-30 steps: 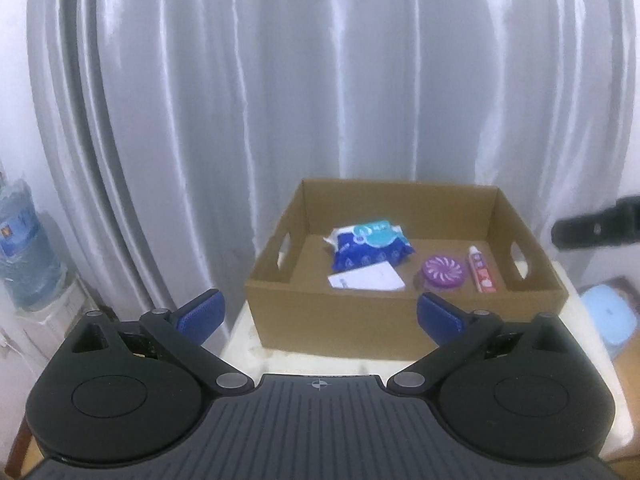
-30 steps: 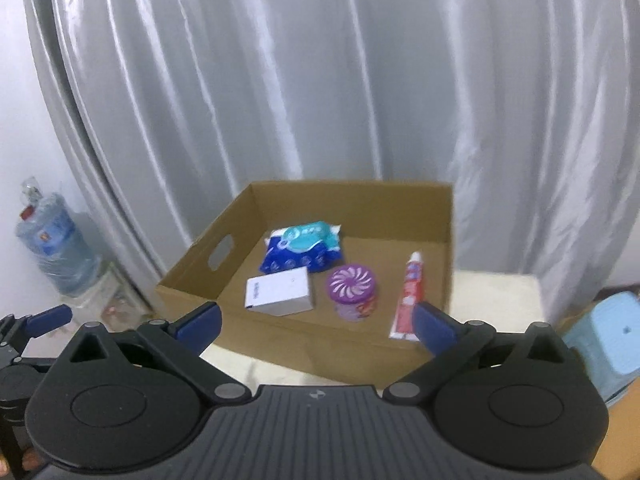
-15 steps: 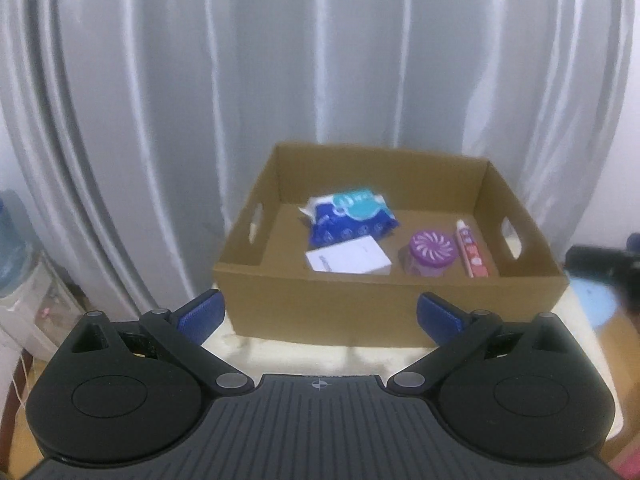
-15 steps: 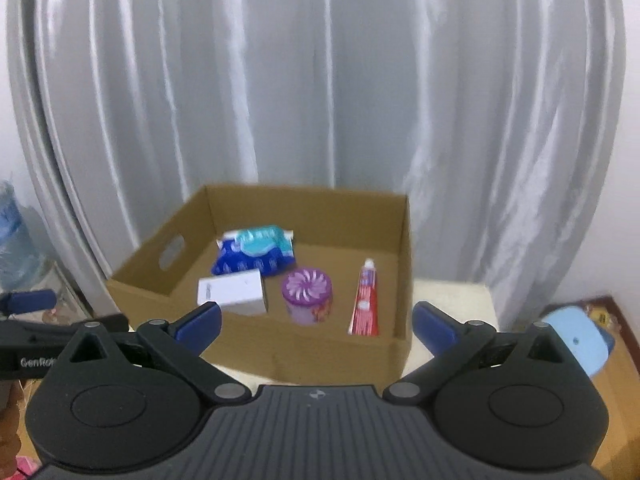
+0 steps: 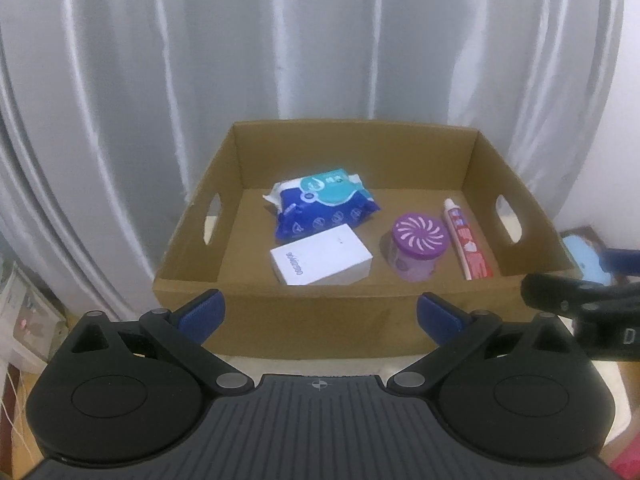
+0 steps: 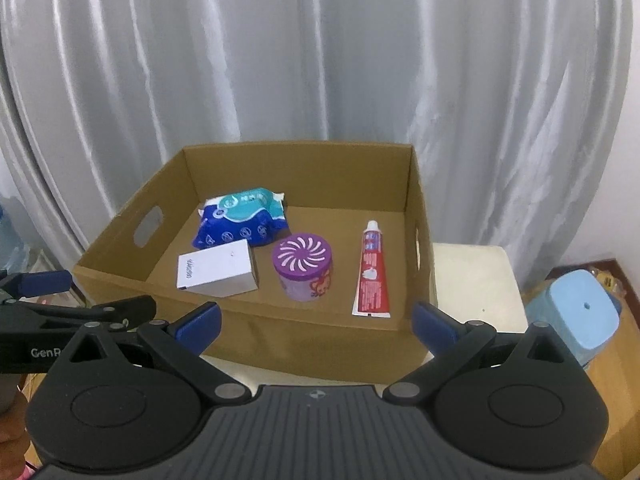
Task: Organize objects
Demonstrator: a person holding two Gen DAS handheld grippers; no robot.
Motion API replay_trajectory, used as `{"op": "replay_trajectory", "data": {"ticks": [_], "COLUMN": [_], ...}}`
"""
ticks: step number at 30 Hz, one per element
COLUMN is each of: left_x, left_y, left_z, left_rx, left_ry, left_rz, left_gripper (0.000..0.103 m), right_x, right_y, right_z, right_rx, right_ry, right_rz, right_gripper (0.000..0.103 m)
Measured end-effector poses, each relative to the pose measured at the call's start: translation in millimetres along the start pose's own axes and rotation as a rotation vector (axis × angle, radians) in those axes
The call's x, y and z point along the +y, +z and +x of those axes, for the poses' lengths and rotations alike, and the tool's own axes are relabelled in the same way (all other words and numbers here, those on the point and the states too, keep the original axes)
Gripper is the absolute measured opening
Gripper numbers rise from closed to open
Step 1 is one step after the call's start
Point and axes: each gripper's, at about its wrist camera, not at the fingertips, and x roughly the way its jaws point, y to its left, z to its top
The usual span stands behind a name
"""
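Note:
An open cardboard box point(image 5: 256, 304) point(image 6: 280, 332) stands on a cream surface in front of me. Inside lie a blue wipes pack point(image 5: 324, 206) point(image 6: 240, 222), a white carton point(image 5: 320, 260) point(image 6: 218, 268), a purple round tub point(image 5: 418, 246) point(image 6: 304, 266) and a red toothpaste tube point(image 5: 466, 244) point(image 6: 372, 272). My left gripper point(image 5: 320, 314) hangs open before the box's near wall, nothing between its fingers. My right gripper point(image 6: 316, 322) is open too, just short of the near wall, also holding nothing.
Silver curtains hang close behind the box. A light blue stool point(image 6: 582, 314) stands on the floor to the right, and cream tabletop point(image 6: 472, 280) shows right of the box. The right tool point(image 5: 588, 308) shows at the left view's right edge; the left tool point(image 6: 52, 304) at the right view's left edge.
Both grippers have moved closer to the box and now look more down into it. The box's contents have not moved, and both grippers stay open.

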Motion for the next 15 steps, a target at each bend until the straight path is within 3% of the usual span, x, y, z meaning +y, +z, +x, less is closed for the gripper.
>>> {"op": "replay_trajectory", "data": {"ticks": [15], "left_x": [-5.6], "left_y": [4.9], "left_z": [14.7], "left_rx": [0.023], "left_ry": [0.002], "left_rz": [0.012], "left_gripper": [0.103], "right_x": [-11.0], "right_y": [-2.6], "right_z": [21.9], "right_rx": [0.058], "right_ry": [-0.011], "right_rz": [0.043], "right_gripper": [0.103]}}
